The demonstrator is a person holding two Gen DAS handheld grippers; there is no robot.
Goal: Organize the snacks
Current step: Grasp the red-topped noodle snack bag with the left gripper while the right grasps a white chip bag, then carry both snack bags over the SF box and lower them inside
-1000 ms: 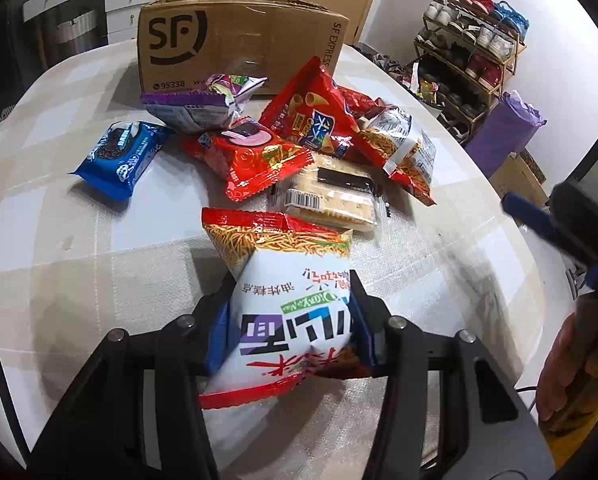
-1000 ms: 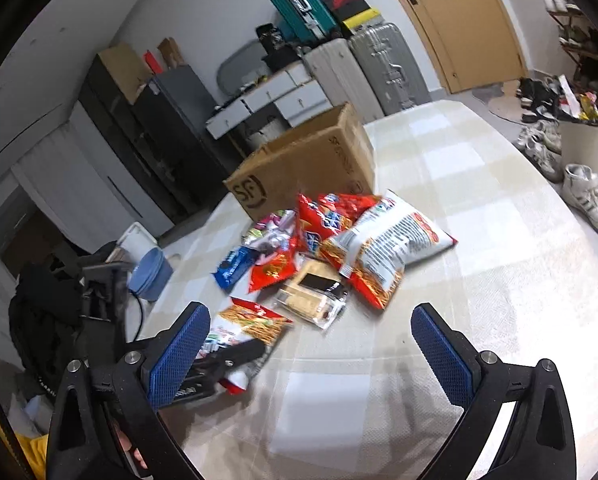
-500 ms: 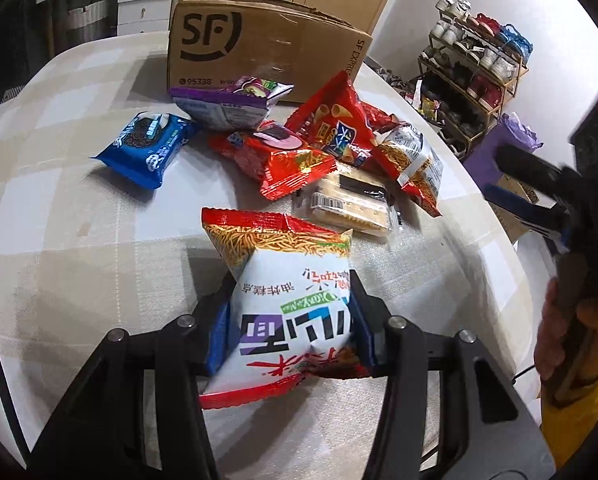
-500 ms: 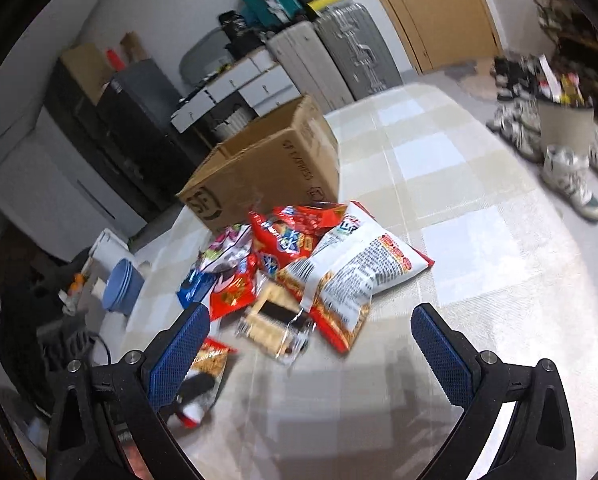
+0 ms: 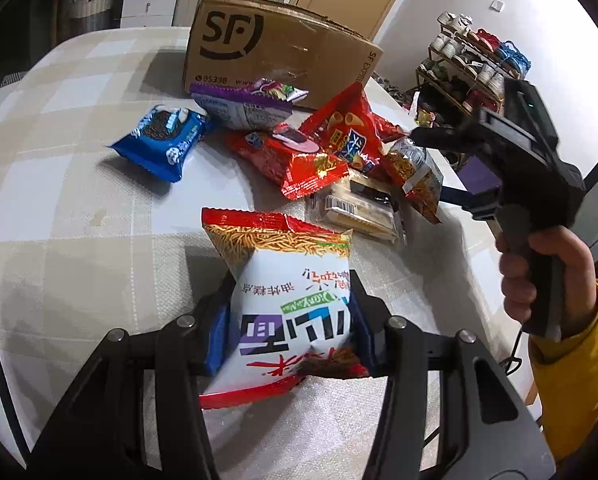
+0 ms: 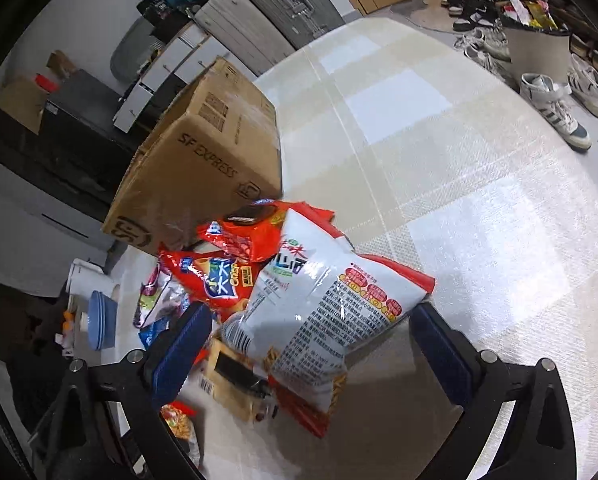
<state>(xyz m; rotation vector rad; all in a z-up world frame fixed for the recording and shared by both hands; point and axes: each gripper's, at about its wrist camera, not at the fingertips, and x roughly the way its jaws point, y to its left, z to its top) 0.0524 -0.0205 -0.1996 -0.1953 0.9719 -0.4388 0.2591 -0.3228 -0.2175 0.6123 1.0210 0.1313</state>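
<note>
Snack packets lie in a loose heap on the checked table [image 5: 79, 216], just in front of a brown cardboard box [image 5: 275, 48] printed with black letters. In the left wrist view the left tool [image 5: 287, 320] is clamped on a white and red noodle-snack bag [image 5: 287, 292], its blue pads pressing the bag's two sides, with the bag's top pointing toward the heap. Beyond it sit a blue cookie packet [image 5: 163, 140], a purple-edged packet [image 5: 243, 100] against the box, a red packet [image 5: 295, 160], a red cone-snack bag [image 5: 347, 132] and a clear-wrapped pack of biscuits [image 5: 359, 208]. To the right of that view a hand [image 5: 547, 272] in a yellow sleeve [image 5: 575, 360] grips the handle of the right tool [image 6: 311, 344]. In the right wrist view that tool's jaws stand wide apart on either side of a large white and red bag [image 6: 327, 300] that lies on top of the heap; the pads are near it, but neither visibly presses it. The same box [image 6: 203, 168] stands behind the heap there.
</note>
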